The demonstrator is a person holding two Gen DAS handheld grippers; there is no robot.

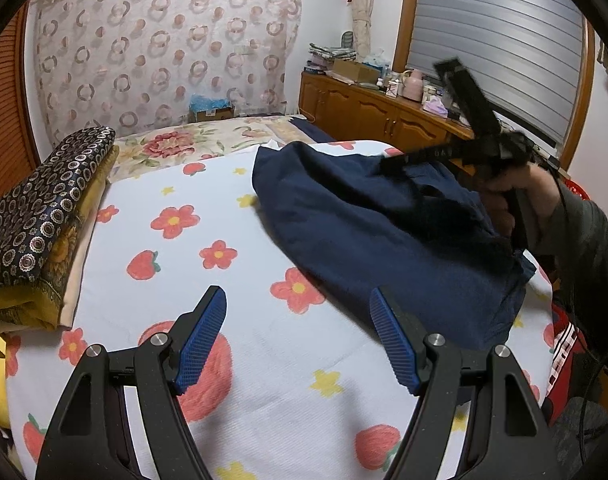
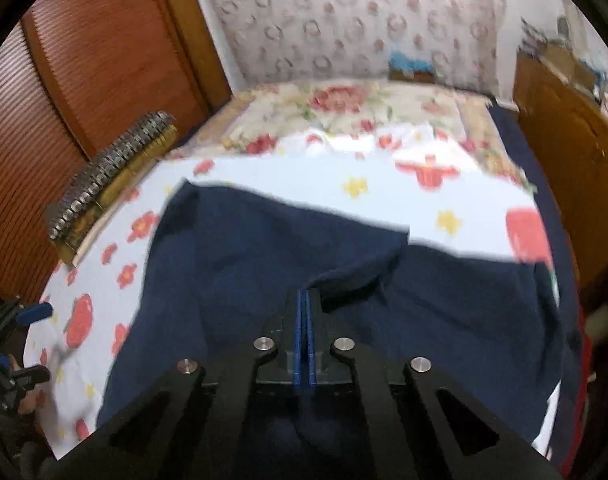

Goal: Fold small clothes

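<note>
Taking the navy garment (image 1: 383,224) as the landmark, start well to its left: a stack of folded cloth (image 1: 44,216), dark patterned fabric on top of yellow, lies along the edge of the flowered sheet (image 1: 232,360). Between that stack and the garment the sheet is bare.

Just left of the garment's near edge hangs the left gripper (image 1: 298,338). Its blue pads stand wide apart with nothing between them, over the sheet and not touching the cloth.

The garment itself lies crumpled on the right part of the sheet, bunched in soft ridges rather than spread flat, its far corner reaching toward the flowered pillow (image 1: 176,144).

At the garment's right side a hand (image 1: 515,196) carries the right gripper (image 2: 305,300). In its own view the two blue pads are pressed together, pad to pad, above a raised fold of the navy cloth. No fabric shows between them, so they appear shut on nothing; the tips are too blurred to rule out a thin pinch.

The work looks to be at the start: the garment is yet to be spread. Next, I judge, the right pads must part and catch an edge, while the left takes the near edge, so both can pull the cloth flat.
</note>
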